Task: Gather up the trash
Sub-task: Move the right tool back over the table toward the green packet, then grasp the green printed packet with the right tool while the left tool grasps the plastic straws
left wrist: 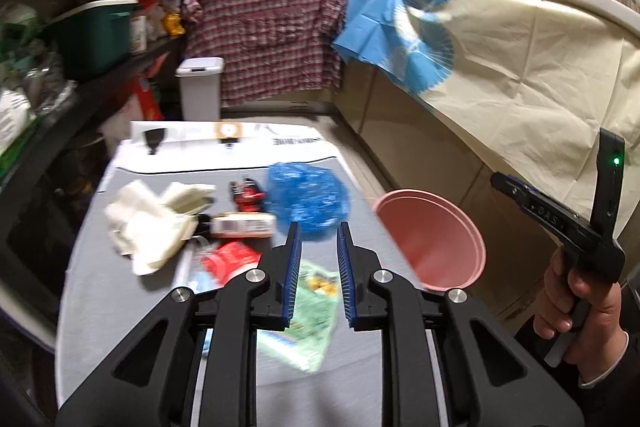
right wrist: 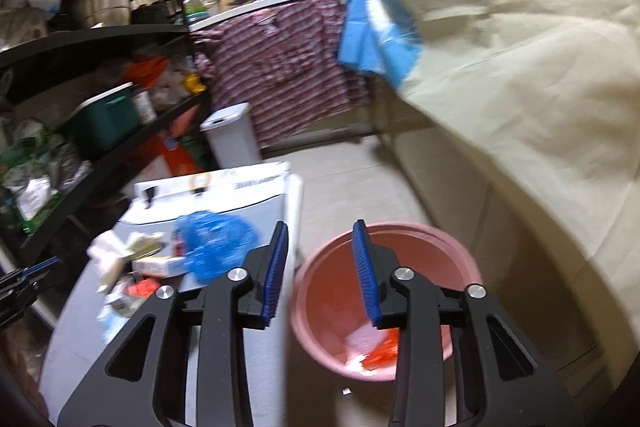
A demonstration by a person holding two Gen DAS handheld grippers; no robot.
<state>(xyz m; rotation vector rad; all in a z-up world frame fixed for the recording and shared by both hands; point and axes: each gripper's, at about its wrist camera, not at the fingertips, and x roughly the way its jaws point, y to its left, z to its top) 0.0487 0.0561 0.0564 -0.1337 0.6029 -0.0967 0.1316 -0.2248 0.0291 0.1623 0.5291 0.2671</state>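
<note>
Only legible text: raised letters that look like "DASH" on the black handle (left wrist: pixel 554 217) of the other claw in the left wrist view; box and packet print is too blurred.

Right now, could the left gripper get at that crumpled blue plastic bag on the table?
Probably yes. The blue plastic bag lies on the grey table straight ahead of the left gripper, whose jaws stand apart with nothing between them. Nothing blocks the way; the green wrapper lies lower, beneath the fingers.
</note>
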